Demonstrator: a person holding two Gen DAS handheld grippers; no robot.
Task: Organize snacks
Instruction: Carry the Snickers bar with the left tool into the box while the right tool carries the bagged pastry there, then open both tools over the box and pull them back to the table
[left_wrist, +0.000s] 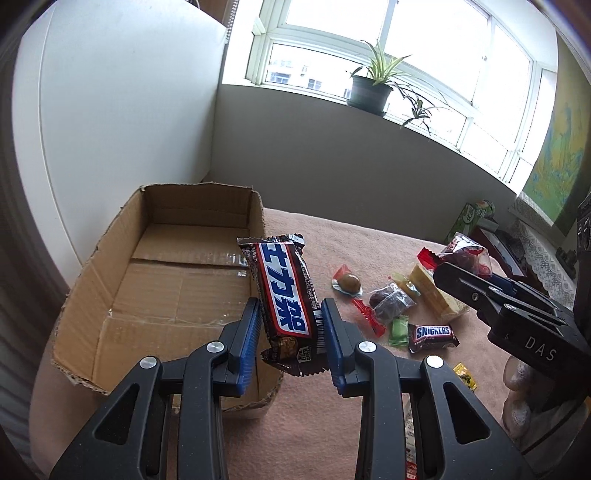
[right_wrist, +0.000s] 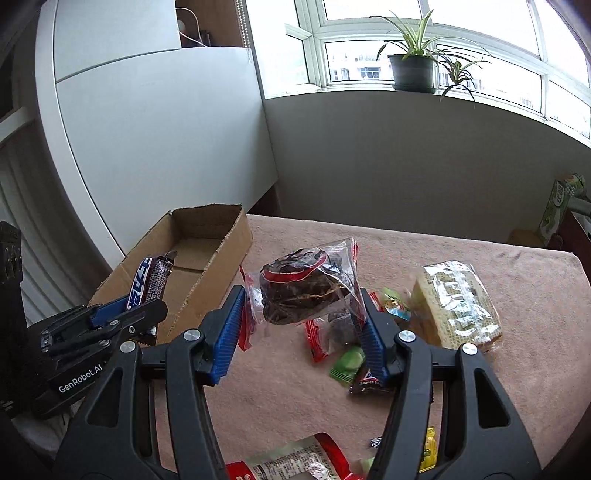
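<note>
My left gripper (left_wrist: 290, 319) is shut on a brown Snickers bar (left_wrist: 282, 295) with blue lettering, held above the right wall of an open cardboard box (left_wrist: 110, 273). The bar also shows in the right wrist view (right_wrist: 149, 282), beside the box (right_wrist: 225, 254). My right gripper (right_wrist: 301, 315) is shut on a clear bag holding a dark cake (right_wrist: 299, 291), lifted above the pink cloth. In the left wrist view that gripper (left_wrist: 456, 271) and its bag (left_wrist: 463, 253) are at the right. The box looks empty.
On the pink cloth (left_wrist: 332, 424) lie a small Snickers (left_wrist: 432, 336), green candies (left_wrist: 399, 330), a wrapped brown ball (left_wrist: 349, 283), a dark bagged snack (left_wrist: 391, 301) and a yellow wafer pack (right_wrist: 458, 304). A red-and-white packet (right_wrist: 288, 461) lies near the front. Green cartons (right_wrist: 557, 210) stand far right.
</note>
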